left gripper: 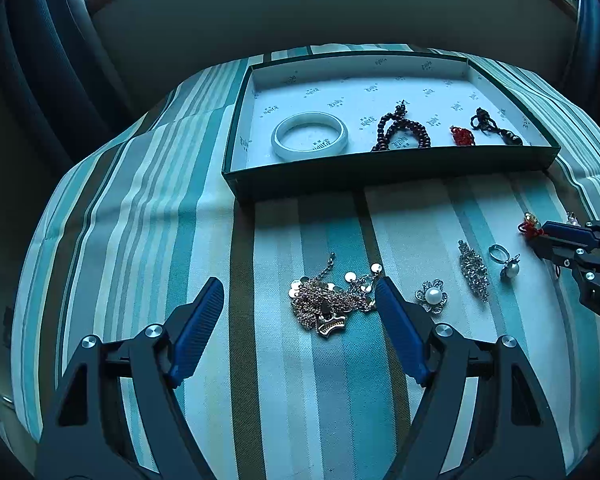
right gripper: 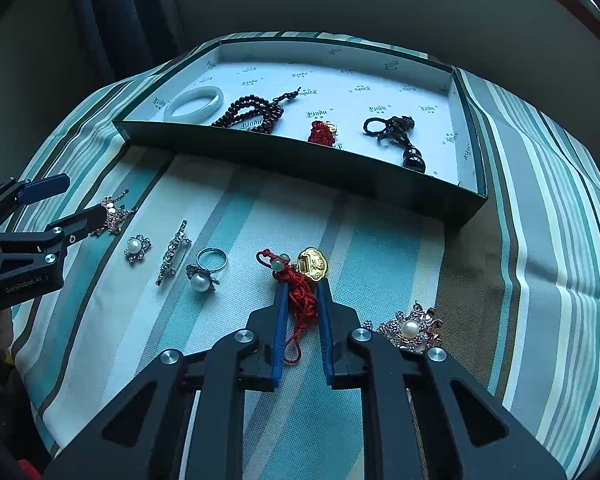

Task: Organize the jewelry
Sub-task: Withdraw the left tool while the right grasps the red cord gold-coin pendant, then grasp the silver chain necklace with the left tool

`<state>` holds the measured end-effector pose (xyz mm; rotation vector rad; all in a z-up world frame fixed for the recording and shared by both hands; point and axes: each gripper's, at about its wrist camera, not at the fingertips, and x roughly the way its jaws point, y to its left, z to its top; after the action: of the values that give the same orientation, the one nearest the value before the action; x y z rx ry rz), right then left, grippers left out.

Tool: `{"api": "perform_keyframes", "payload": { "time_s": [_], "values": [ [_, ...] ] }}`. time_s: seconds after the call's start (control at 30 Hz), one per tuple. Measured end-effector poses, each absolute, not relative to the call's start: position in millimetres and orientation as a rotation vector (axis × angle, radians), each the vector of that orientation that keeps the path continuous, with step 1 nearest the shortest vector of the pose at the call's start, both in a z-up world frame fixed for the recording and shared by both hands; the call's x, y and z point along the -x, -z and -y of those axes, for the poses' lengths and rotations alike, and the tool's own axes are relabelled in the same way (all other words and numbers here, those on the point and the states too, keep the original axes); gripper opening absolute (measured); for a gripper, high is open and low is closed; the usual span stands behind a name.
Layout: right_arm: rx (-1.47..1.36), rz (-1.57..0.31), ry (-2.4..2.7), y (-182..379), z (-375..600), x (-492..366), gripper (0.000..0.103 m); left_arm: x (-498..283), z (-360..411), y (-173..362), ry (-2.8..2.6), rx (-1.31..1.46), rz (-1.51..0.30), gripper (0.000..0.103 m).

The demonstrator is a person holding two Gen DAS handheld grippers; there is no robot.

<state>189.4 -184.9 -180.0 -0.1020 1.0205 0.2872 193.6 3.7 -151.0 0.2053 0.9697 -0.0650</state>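
While four pieces are already laid in the green box at the upper part of the frame, namely a white bangle, a dark bead bracelet, a red knot charm and a black cord pendant, six pieces are still left on the striped cloth. The red-corded gold charm is pinched by the closed right gripper at the centre of the right view. The left gripper is held wide apart around the gold chain necklace, nothing being gripped.

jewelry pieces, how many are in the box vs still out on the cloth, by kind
In the box:
white bangle: 1
dark bead strand: 1
red knot charm: 1
black cord pendant: 1

On the cloth:
gold chain necklace: 1
pearl brooches: 2
rhinestone bar pin: 1
pearl ring: 1
red cord gold charm: 1

Total: 10
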Motion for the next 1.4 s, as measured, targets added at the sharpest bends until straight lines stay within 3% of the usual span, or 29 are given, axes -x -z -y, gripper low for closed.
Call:
{"api": "perform_keyframes", "payload": {
  "time_s": [0.5,0.63,1.03,1.1,1.17,1.4],
  "values": [
    [0.097,-1.021,-0.301,180,186,-190,0.012,-203,-7,164,0.122,-0.217,-0.984,0.076],
    [0.093,-1.021,-0.302,180,186,-190,0.012,-206,-9,163,0.162,-0.183,-1.005,0.064],
    [0.089,-1.02,-0.299,181,184,-189,0.012,-204,-6,165,0.196,-0.219,-1.015,0.064],
    [0.088,-1.02,-0.3,181,184,-189,0.012,-205,-7,164,0.224,-0.211,-1.015,0.054],
    [0.088,-1.02,-0.299,181,184,-189,0.012,-207,-8,164,0.269,-0.181,-1.024,0.038],
    [0.089,-1.02,-0.299,181,184,-189,0.012,-202,-2,163,0.306,-0.201,-1.024,0.021]
  ]
}}
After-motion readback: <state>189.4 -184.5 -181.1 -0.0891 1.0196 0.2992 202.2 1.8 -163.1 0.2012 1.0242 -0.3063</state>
